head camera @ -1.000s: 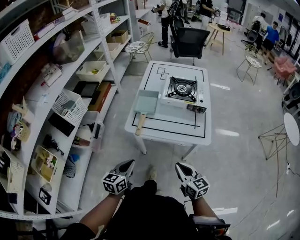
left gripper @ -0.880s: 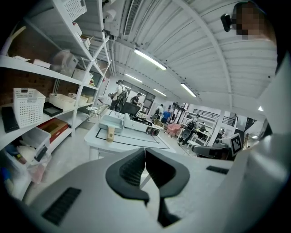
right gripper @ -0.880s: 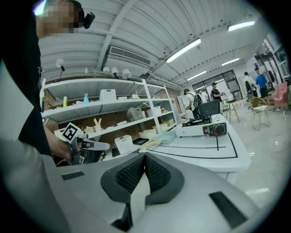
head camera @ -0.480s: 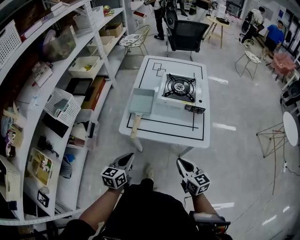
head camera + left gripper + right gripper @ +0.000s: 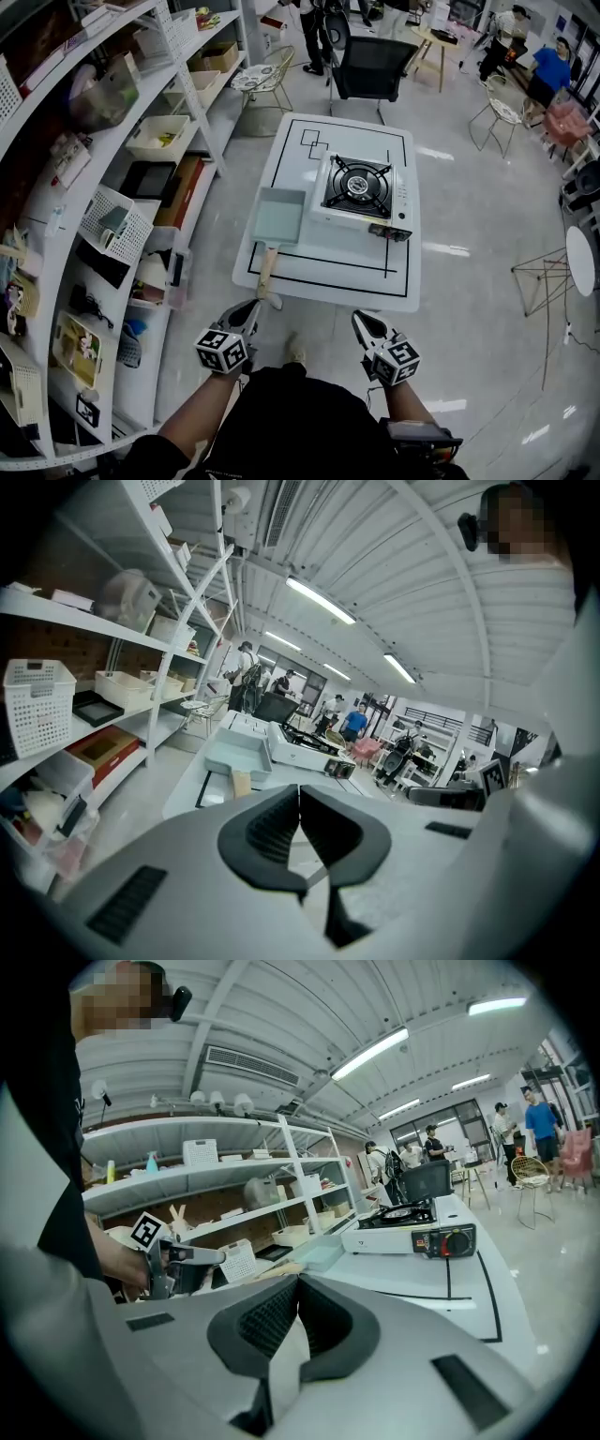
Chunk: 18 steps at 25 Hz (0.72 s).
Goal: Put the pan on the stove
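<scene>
Listing left gripper [image 5: 250, 313] | jaws clenched, nothing between them | right gripper [image 5: 362, 324] | jaws clenched, empty | pale blue-green rectangular pan with wooden handle [image 5: 278, 215] | ahead of the left jaws, well apart, flat on white black-lined table [image 5: 323, 274] | white portable gas stove with black burner [image 5: 362, 188] | ahead of the right jaws, just beside pan

Pan [image 5: 278, 216], counter's 9 o'clock: showing a matt pale-teal coating; handle [image 5: 266, 270] looking like bare wood. Stove [image 5: 398, 199] wearing glossy white enamel, with grate [image 5: 357, 183] looking black metal. Counter [image 5: 323, 272] reading smooth, matt white. Floor [image 5: 469, 291] gleaming, polished.
</scene>
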Motion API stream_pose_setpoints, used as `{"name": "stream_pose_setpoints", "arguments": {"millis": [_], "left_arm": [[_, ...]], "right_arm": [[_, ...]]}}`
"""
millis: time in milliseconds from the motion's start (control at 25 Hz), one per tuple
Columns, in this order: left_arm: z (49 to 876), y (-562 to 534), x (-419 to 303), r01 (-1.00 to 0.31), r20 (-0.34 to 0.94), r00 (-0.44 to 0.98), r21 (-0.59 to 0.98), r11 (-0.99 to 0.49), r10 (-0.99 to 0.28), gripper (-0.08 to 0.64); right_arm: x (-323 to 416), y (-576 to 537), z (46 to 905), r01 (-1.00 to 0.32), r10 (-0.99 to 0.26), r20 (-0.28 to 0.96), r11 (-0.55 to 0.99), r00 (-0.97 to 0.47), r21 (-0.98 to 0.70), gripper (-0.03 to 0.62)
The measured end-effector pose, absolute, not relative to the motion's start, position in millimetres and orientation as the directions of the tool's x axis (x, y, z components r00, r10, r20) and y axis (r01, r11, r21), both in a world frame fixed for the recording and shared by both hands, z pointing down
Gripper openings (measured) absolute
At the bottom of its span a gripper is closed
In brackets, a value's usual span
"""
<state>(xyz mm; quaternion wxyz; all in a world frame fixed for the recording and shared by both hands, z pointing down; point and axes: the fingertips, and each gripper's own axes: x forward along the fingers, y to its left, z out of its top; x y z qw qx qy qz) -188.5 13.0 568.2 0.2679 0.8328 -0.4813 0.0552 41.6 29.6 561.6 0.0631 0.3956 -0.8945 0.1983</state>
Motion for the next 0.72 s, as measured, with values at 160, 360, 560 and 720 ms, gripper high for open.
{"name": "stream_pose_setpoints", "arguments": {"millis": [160, 360, 560, 720], "left_arm": [[573, -11, -196, -0.827, 0.359, 0.531, 0.42, -0.375, -0.768, 0.01], [571, -38, -203, -0.816, 0.356, 0.545, 0.432, -0.383, -0.759, 0.009], [585, -53, -217, -0.829, 0.402, 0.528, 0.435, -0.352, -0.748, 0.009], [599, -65, -221, -0.823, 0.427, 0.541, 0.447, -0.351, -0.724, 0.011]], "right_arm": [[39, 10, 559, -0.741, -0.684, 0.286, 0.6, -0.671, -0.301, 0.025], [36, -13, 553, -0.756, -0.696, 0.297, 0.583, -0.654, -0.297, 0.026], [32, -27, 558, -0.765, -0.696, 0.318, 0.581, -0.644, -0.277, 0.026], [29, -41, 560, -0.771, -0.701, 0.321, 0.577, -0.637, -0.27, 0.026]]}}
